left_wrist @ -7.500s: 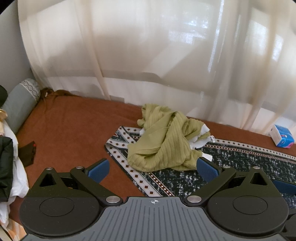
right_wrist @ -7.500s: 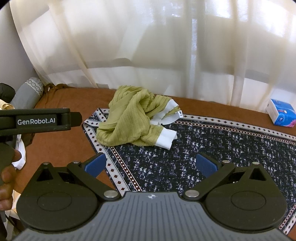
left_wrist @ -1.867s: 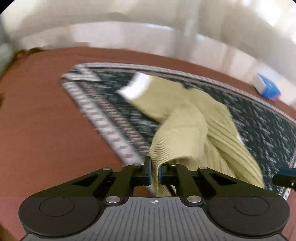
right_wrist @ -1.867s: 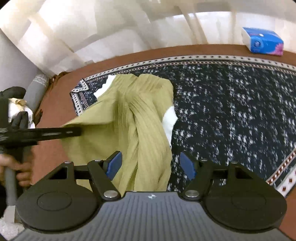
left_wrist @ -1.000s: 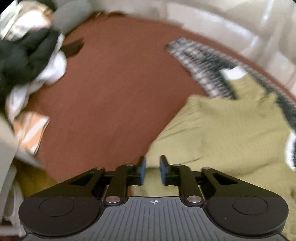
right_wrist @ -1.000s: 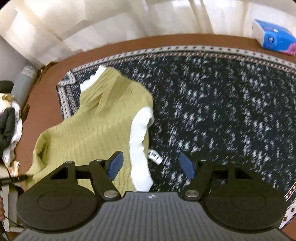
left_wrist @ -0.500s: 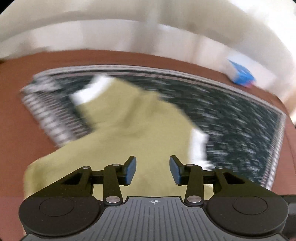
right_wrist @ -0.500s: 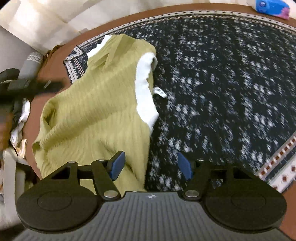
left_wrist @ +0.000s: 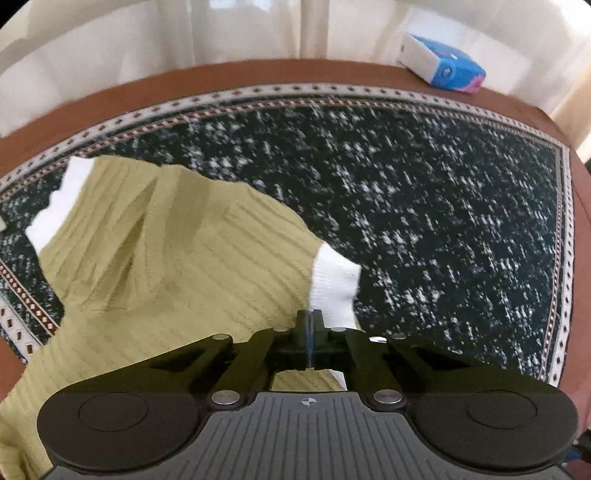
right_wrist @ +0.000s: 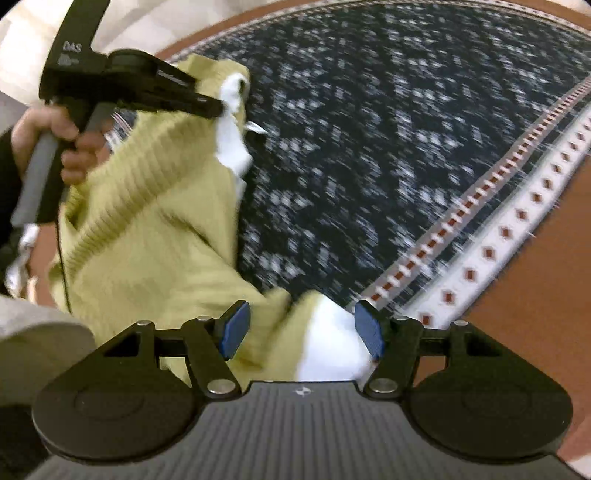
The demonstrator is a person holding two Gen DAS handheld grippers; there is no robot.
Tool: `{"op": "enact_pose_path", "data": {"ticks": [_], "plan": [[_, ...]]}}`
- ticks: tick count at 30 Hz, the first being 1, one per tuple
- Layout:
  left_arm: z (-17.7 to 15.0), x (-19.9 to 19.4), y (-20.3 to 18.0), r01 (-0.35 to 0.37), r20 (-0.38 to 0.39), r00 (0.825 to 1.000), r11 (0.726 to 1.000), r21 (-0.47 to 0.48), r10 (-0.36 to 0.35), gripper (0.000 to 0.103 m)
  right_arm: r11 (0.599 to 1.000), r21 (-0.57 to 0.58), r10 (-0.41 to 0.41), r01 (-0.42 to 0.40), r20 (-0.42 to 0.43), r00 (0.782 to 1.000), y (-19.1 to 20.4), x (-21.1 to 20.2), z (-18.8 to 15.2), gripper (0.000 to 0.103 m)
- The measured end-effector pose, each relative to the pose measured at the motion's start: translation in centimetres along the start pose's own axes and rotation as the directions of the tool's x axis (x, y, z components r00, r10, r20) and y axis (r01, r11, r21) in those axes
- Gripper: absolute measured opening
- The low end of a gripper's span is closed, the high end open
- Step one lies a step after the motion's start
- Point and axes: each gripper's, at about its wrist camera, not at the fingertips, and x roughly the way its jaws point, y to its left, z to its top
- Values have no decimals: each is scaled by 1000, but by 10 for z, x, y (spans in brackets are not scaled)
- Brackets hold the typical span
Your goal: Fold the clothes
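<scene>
An olive-green ribbed sweater (left_wrist: 166,266) with white cuffs lies spread over a dark speckled rug (left_wrist: 424,192). My left gripper (left_wrist: 309,325) is shut on the sweater's edge beside a white cuff (left_wrist: 334,280). In the right wrist view the left gripper (right_wrist: 216,107) pinches the sweater (right_wrist: 155,221) near a white trim. My right gripper (right_wrist: 301,328) is open, its blue pads either side of a green fold and a white cuff (right_wrist: 328,339) at the near rug edge.
A blue and white tissue pack (left_wrist: 441,68) lies at the far right by the sheer curtain (left_wrist: 221,33). The rug's patterned border (right_wrist: 491,229) runs along the brown bedcover (right_wrist: 535,280). A pile of other clothes (right_wrist: 18,251) sits at the left.
My left gripper has closed on the sweater's edge by the white cuff. My right gripper has moved down to the near cuff, still open.
</scene>
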Motion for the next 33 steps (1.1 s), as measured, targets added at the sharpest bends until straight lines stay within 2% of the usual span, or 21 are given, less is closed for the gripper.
{"op": "enact_pose_path", "data": {"ticks": [4,6,7,8,11,16,18,22,23,24,25,26,30,33], "plan": [[3,-16,13,6,50,999,998,-62,-3,0,1000,18,-8,9,-41,999,-5,2,-9,66],[4,-24,20,2,70,998,996,-84,4,0,1000,16,14,-13,-79,997,-5,8,-12,45],[5,-27,23,-4,76,997,996,-92,11,0,999,25,38,-36,-94,995,-5,10,-12,20],[6,-30,26,-8,81,997,995,-99,16,0,998,40,58,-54,-97,994,-6,10,-12,8],[5,-36,34,-15,85,996,993,-115,25,0,995,66,84,-80,-56,995,-9,-4,-4,8],[1,-42,37,-12,81,996,994,-113,22,0,989,89,115,-119,50,992,-23,-62,2,8],[-2,-40,32,-5,71,997,995,-98,12,0,989,85,117,-119,28,993,-27,-73,-4,8],[-10,-35,16,27,28,999,998,-48,-26,1,993,76,93,-85,-108,990,-29,-55,-31,8],[-13,-34,10,41,11,999,999,-24,-41,5,993,83,91,-80,-141,986,-28,-45,-39,8],[-17,-34,4,55,-6,998,999,-1,-55,20,992,93,96,-81,-174,980,-28,-36,-47,8],[-21,-35,-4,68,-24,997,997,22,-68,26,992,102,97,-78,-200,975,-28,-27,-53,8],[-26,-36,-11,82,-41,996,996,44,-80,28,991,109,96,-73,-224,970,-27,-19,-58,8],[-46,-40,-41,139,-112,986,982,127,-125,58,989,112,116,-93,-217,969,-23,-17,-62,8],[-63,-45,-63,174,-144,978,972,155,-152,65,985,119,142,-121,-193,971,-25,-25,-59,8]]}}
